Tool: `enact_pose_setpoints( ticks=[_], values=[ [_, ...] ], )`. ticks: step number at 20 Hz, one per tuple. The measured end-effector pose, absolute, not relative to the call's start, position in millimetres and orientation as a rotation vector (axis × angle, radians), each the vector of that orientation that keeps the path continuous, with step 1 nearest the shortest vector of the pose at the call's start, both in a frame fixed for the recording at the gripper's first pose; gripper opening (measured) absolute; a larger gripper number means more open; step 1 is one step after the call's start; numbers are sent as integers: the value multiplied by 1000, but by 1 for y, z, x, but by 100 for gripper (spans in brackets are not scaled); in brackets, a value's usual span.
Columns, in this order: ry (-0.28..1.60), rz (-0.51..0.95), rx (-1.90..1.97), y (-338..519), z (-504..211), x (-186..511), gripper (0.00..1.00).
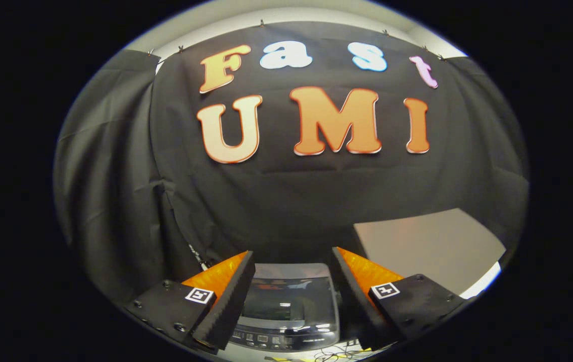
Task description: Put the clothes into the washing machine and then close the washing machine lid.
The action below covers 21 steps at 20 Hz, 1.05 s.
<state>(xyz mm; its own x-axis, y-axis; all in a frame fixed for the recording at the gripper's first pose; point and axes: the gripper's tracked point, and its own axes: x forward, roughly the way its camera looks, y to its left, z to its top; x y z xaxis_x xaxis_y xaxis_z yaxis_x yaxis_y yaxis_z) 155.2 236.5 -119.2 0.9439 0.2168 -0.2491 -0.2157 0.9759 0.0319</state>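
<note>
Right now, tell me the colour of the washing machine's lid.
Dark, glossy tinted lid with a grey rim, seen in the gripper view between the open tongs.

The gripper [292, 261] has 2 wedge-shaped fingers [233, 296] that taper toward their tips, each faced on its inner side with a ridged, saw-toothed pad [348, 296], and they stand spread apart with nothing pressed between them. Each finger sits on a flat matte black mounting plate [166, 304] with rounded corners, fastened with several small dark round-headed screws [137, 304] near its edges. Each plate also carries 1 small square white tag [199, 295] printed with a black blocky marker pattern, set at the plate's inner front corner next to the finger.
</note>
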Motion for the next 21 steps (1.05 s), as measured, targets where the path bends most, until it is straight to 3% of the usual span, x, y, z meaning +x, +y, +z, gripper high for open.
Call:
enact_pose_setpoints(
  ticks=[5, 21],
  values=[
    [149, 129, -21, 163, -60, 118, 98],
    [-13, 29, -33, 27, 6, 83, 98]
  ],
)
